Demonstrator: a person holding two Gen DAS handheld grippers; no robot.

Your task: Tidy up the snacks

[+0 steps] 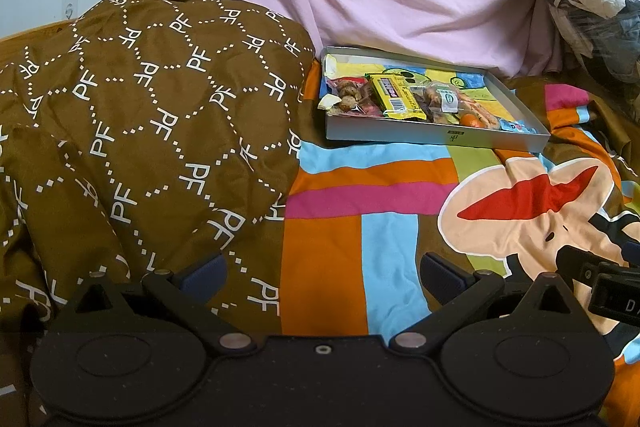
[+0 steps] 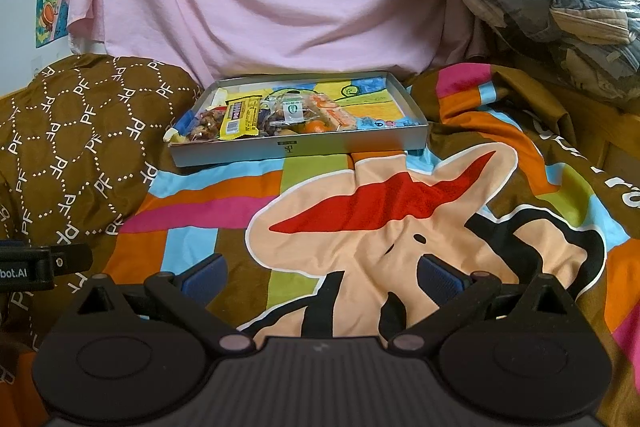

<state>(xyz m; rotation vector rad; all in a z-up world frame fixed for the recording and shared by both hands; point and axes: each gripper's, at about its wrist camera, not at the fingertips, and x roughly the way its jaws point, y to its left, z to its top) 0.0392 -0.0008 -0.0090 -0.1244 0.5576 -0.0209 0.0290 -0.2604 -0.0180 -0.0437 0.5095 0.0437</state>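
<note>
**Tray ahead, both tongs empty**

My left gripper [image 1: 322, 273] and right gripper [image 2: 320, 273] hang spread wide, holding nothing. The snack tray [image 2: 298, 147] lies straight ahead of the right, well apart, its long side across my reach; the right looks nearer, I think.

Shallow grey cardboard tray [image 2: 298, 150] flat on colourful bedspread; yellow wrapped bar [image 2: 239, 118], clear bags of brown snacks [image 2: 205, 123], small orange fruit [image 2: 318, 126] clustered at near-left.
</note>
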